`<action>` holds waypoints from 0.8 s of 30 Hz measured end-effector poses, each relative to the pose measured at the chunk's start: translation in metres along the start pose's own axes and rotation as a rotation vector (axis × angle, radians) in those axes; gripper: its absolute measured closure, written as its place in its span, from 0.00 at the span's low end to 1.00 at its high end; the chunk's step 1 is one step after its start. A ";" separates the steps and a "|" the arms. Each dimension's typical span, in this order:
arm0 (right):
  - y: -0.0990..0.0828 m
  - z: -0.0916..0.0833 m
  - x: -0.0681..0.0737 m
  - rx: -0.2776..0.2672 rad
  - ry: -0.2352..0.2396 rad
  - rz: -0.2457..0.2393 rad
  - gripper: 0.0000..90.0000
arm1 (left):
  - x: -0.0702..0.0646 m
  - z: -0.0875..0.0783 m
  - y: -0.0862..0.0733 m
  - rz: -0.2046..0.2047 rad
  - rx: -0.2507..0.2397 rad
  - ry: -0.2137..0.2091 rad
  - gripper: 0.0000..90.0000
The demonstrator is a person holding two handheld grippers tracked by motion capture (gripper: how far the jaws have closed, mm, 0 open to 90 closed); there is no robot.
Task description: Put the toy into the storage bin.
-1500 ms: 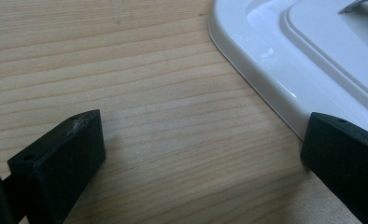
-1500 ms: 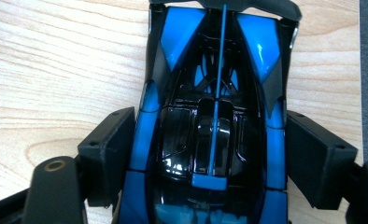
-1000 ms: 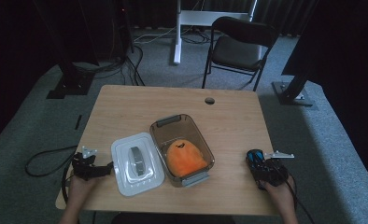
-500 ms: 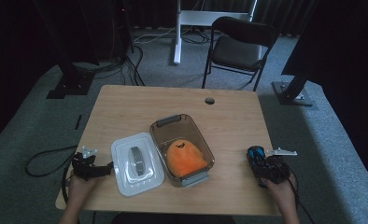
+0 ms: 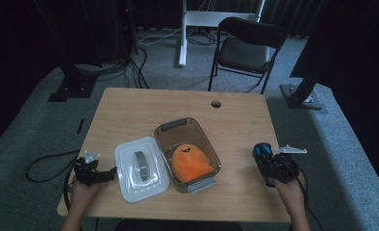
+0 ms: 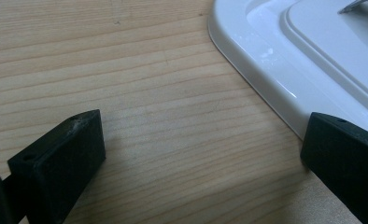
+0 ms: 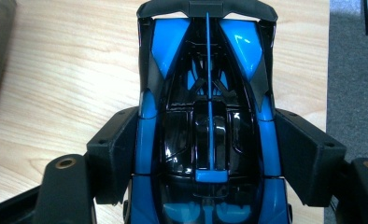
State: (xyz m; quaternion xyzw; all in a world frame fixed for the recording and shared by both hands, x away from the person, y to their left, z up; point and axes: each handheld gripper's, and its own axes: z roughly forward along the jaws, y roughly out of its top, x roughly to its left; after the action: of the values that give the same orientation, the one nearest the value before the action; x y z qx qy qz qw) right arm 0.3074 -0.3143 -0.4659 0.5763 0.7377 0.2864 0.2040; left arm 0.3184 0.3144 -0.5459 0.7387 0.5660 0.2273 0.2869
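A blue and black toy car (image 7: 209, 121) sits between the jaws of my right gripper (image 7: 210, 154), whose pads press on both its sides. In the high view that gripper (image 5: 267, 161) holds the car (image 5: 261, 151) above the table's right edge. A clear container (image 5: 187, 147) with an orange plush (image 5: 191, 162) inside stands at the table's middle. Its white lid (image 5: 140, 167) lies flat to the left of it. My left gripper (image 5: 106, 174) rests open at the lid's left edge, and in its own view the lid's rim (image 6: 266, 84) lies just by the right jaw.
The wooden table (image 5: 178, 110) has a small round hole (image 5: 216, 103) near its far edge. A black folding chair (image 5: 247, 45) stands behind the table. Cables (image 5: 48, 163) lie on the grey carpet at the left.
My right gripper has risen a little with the toy car held in it. The left gripper, lid and container stay where they were.
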 end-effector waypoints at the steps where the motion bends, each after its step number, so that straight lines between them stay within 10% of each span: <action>1: 0.002 0.000 0.001 -0.001 0.003 -0.005 0.30 | 0.000 0.000 0.000 0.000 0.000 0.000 0.00; 24: 0.040 -0.006 0.029 -0.044 0.058 -0.070 0.30 | 0.000 0.000 0.000 0.000 0.000 0.000 0.00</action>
State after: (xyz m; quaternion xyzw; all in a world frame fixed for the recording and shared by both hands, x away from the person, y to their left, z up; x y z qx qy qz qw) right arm 0.3259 -0.2805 -0.4344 0.5371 0.7564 0.3119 0.2052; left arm 0.3184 0.3144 -0.5459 0.7387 0.5660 0.2273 0.2869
